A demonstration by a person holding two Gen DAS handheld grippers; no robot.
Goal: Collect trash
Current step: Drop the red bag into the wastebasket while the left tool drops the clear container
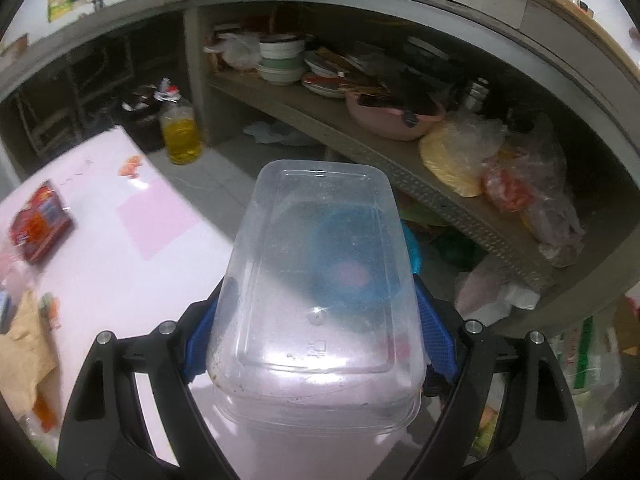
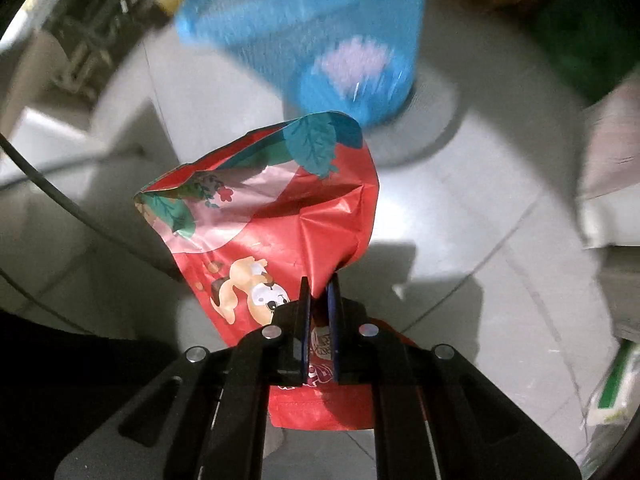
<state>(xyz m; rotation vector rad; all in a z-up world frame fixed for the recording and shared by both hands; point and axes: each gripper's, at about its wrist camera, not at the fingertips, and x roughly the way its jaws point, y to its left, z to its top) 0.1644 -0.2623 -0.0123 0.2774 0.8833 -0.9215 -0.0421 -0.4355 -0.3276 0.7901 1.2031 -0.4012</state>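
My left gripper [image 1: 318,320] is shut on a clear plastic food container [image 1: 320,264], its blue pads [image 1: 434,332] pressing both long sides, held above the pink table's edge. Through the container shows a blue mesh bin below. My right gripper [image 2: 320,288] is shut on a crumpled red snack bag [image 2: 272,216] printed with a cartoon squirrel and green leaves, hanging above the grey tiled floor. The blue mesh waste bin [image 2: 320,32], blurred, stands on the floor just beyond the bag, with something pink inside it.
A pink table [image 1: 120,248] at left carries a red packet [image 1: 40,220], brown paper [image 1: 24,352] and scraps. A yellow oil bottle [image 1: 181,132] stands on the floor. Shelves [image 1: 400,168] hold bowls, a pink basin and plastic bags. White boxes [image 2: 612,184] lie at right.
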